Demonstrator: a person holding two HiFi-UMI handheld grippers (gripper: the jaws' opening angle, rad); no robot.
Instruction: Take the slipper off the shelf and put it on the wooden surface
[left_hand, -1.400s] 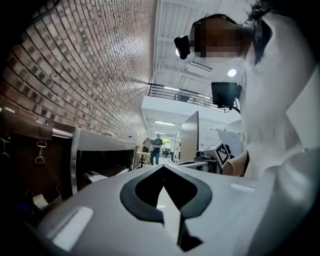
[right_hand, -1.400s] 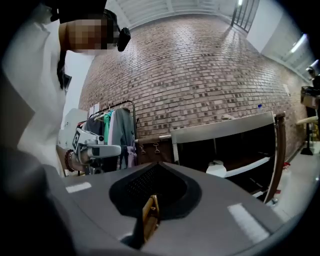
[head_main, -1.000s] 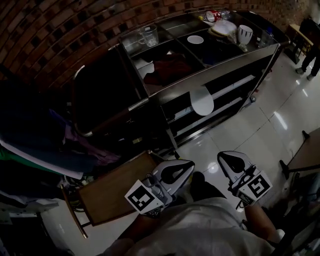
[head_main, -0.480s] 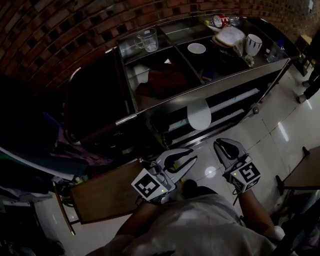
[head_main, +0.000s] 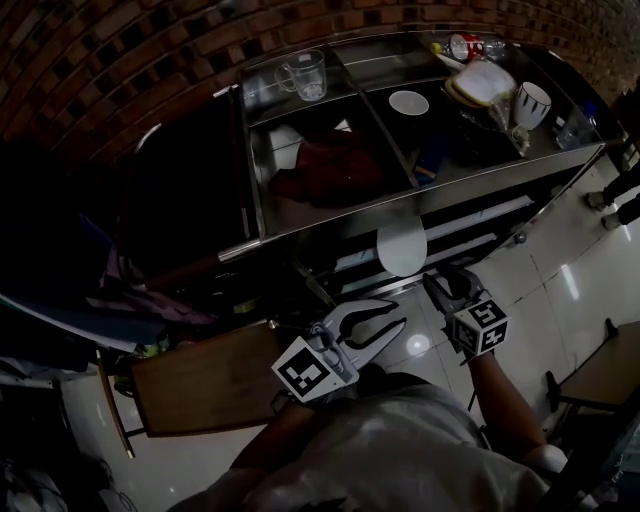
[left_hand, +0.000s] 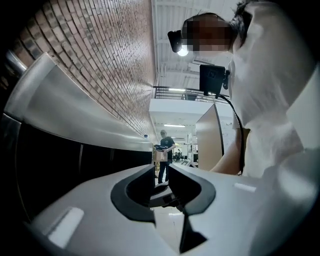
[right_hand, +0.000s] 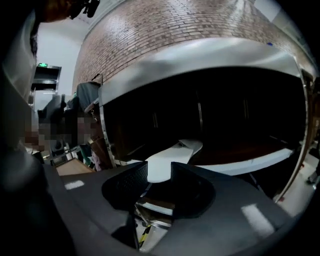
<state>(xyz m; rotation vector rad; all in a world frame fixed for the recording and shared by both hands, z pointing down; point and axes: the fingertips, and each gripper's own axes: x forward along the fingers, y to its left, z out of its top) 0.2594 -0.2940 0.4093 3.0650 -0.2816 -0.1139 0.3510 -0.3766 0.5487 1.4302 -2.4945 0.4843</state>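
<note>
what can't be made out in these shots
- Slipper, head view: far end hidden under the shelf top.
- Dark red thing in the top tray, head view: too dim to identify.
- Wooden surface, head view: right edge behind the left hand-held gripper.

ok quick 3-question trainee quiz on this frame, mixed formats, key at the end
1. True or false: the slipper already lies on the wooden surface.
2. What stands at the left end of the shelf unit's top? A) glass mug B) kettle C) book
3. Which gripper is nearer the slipper?

Key
1. False. It sticks out of a lower shelf.
2. A
3. The right gripper. Its jaws are opening, with nothing gripped; the slipper lies just ahead of them.
</note>
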